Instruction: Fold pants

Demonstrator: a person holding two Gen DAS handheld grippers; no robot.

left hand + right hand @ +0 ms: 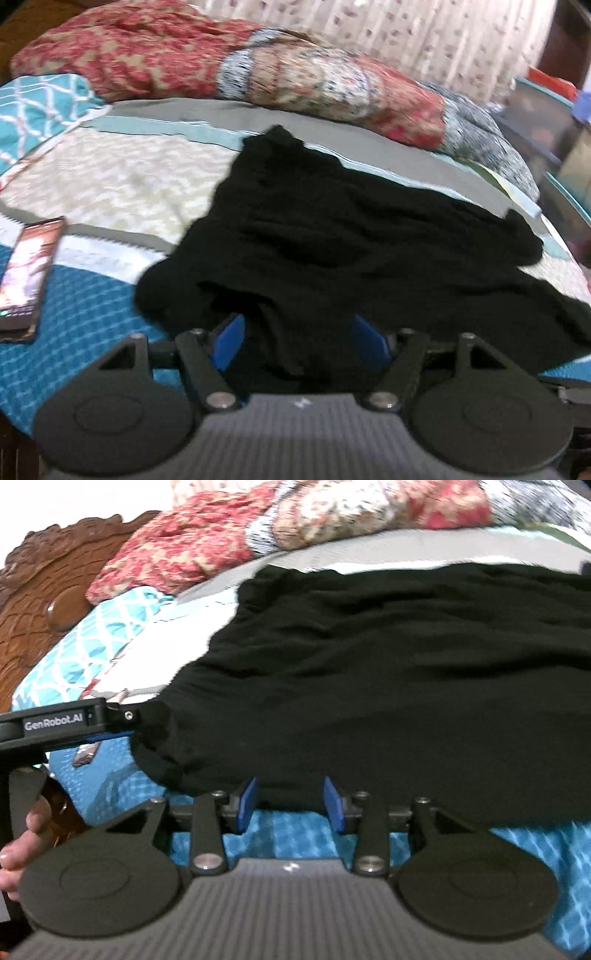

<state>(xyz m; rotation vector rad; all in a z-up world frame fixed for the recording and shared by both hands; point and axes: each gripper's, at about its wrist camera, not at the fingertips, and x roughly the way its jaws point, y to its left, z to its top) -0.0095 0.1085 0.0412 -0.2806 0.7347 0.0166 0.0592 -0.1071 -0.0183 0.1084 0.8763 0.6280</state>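
The black pants (332, 236) are lying rumpled and only loosely spread across the patterned bedspread (110, 184), filling the centre of both views and running out toward 3 o'clock. No clean fold is being shown yet, so the step in hand is judged to be the first grasp of the near edge.

The left gripper (299, 332) is being held with its blue pads (231, 339) apart, and dark cloth is lying between them at 6 o'clock; no pinch is being applied. The right gripper (291, 801) is also being held spread, its pads standing at the near hem with bare bedspread showing between them. In the right wrist view the left gripper (122, 716) is seen side-on at 9 o'clock, touching a corner of the pants.

The next move is judged to call for both pairs of fingers to be closed on the hem, and the cloth to be lifted and carried over evenly.

A phone (26, 273) is lying at 9 o'clock, well apart from the pants. A red floral quilt (155, 55) is bunched at 12 o'clock, with a curtain (424, 33) behind it. A carved wooden headboard (48, 576) is showing at 10 o'clock in the right wrist view.
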